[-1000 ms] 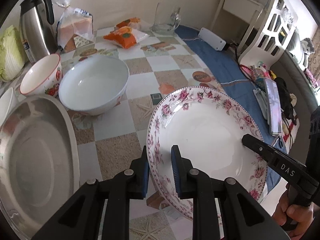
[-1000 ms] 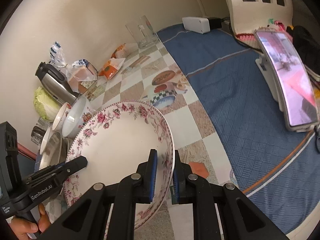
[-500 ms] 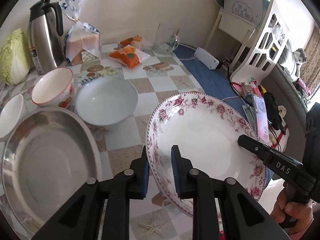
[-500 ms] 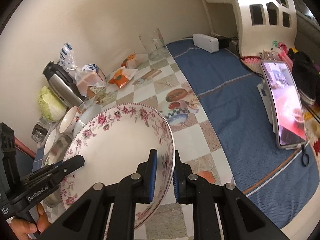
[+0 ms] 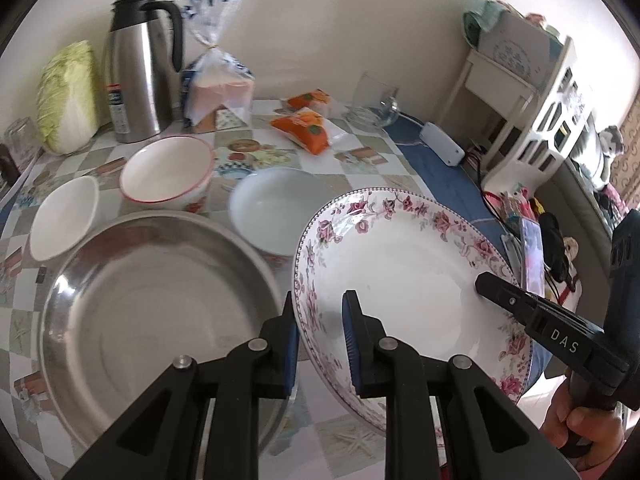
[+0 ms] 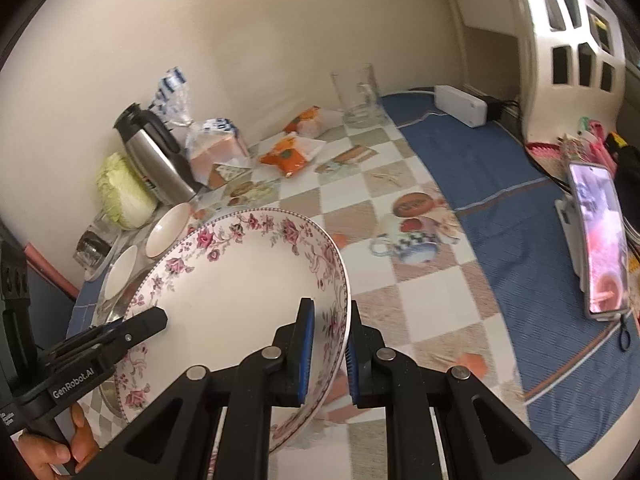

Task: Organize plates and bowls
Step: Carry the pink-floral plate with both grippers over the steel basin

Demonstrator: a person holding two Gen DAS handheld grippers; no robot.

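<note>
Both grippers, left [image 5: 319, 334] and right [image 6: 329, 354], have their fingers clamped on opposite rims of the floral plate [image 5: 404, 276]. It's up off the bench [image 6: 424, 308], tilted, just right of the steel pan [image 5: 152, 312].

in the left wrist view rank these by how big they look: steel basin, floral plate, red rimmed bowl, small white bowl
1. steel basin and floral plate: look alike, and both sit nearest the camera, so no ranking between them.
2. red rimmed bowl
3. small white bowl

White plate [image 5: 404, 264] with pink floral rim; checkered tablecloth [image 6: 416, 304].
</note>
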